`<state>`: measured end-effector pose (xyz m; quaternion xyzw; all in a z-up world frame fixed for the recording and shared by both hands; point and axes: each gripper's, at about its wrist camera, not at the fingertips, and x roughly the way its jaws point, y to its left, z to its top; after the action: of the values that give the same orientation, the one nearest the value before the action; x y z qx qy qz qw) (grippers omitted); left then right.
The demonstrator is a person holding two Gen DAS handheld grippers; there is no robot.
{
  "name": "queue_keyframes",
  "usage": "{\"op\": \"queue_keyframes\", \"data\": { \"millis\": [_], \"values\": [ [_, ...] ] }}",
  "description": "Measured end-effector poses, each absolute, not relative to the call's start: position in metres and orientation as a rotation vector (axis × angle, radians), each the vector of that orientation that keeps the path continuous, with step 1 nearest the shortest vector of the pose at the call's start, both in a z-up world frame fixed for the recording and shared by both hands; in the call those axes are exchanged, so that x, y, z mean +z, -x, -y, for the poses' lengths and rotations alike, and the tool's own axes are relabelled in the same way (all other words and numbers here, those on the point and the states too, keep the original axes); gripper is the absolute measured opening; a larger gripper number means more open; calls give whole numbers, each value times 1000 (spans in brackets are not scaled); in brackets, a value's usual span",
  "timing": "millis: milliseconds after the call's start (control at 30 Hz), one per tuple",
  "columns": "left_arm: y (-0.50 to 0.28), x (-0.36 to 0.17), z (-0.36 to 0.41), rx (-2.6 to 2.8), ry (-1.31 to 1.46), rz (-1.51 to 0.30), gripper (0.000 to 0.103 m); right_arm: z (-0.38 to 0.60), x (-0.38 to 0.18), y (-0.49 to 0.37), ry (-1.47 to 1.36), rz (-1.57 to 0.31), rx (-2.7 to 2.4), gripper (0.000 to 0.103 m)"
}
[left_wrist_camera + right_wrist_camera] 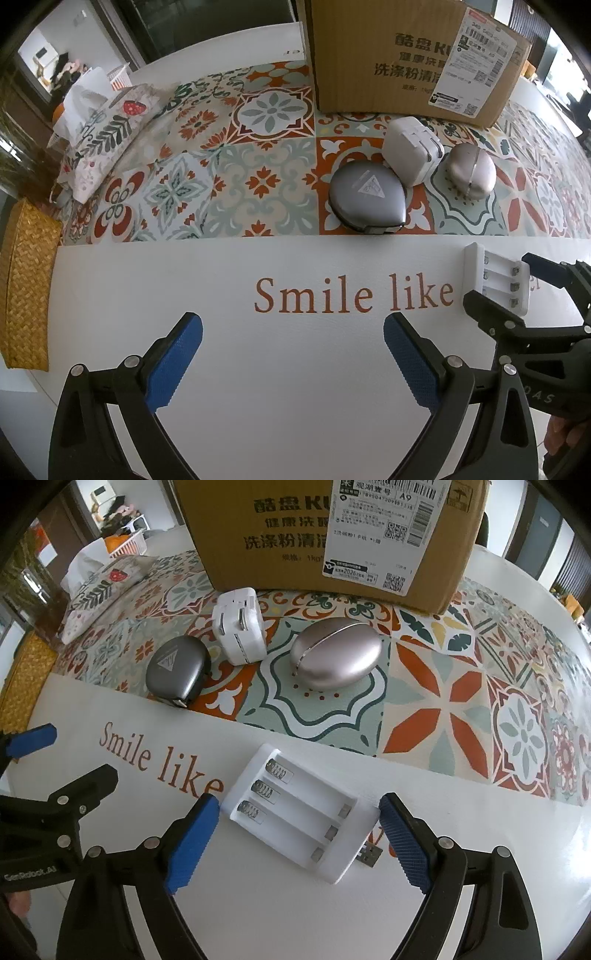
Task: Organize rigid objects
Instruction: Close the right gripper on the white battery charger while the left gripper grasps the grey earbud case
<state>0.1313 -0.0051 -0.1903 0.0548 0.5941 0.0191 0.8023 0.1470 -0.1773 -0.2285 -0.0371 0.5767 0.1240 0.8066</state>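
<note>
- Your right gripper (pixel 299 834) is spread wide, blue pads (pixel 192 842) on either side of the white battery charger (pixel 301 821); left pad looks right at the charger's edge, right pad just off it, not clamped.
- The charger lies flat on the white table (pixel 295 915), 3 slots facing up, springs at the far end, USB plug (pixel 369 856) sticking out near the right pad.
- It sits beside the "Smile like" lettering (pixel 352 297), near the patterned mat's (pixel 443 709) front edge.
- Your left gripper (pixel 293 363) is spread apart too, over bare table, nothing between the pads.
- On the mat: grey teardrop case (pixel 367 201), white plug adapter (pixel 412 149), silver oval case (pixel 469 170). Adapter touches the grey case; the silver case is just beside the adapter.
- Cardboard box (pixel 399 55) stands right behind those 3.
- Far left: floral tissue pouch (pixel 110 136) and a woven basket (pixel 26 288) at the table edge.
</note>
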Motion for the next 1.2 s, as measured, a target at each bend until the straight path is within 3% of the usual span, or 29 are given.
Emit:
{"op": "queue_keyframes", "data": {
  "millis": [833,1200],
  "values": [
    [-153,-184,18,-23,-124,-1228,99,183,-215,-152,100,-1188,211,89],
    [-184,-188,31,-120,-80,-1191,89,198,-205,-170,101,-1152,148,89]
  ]
}}
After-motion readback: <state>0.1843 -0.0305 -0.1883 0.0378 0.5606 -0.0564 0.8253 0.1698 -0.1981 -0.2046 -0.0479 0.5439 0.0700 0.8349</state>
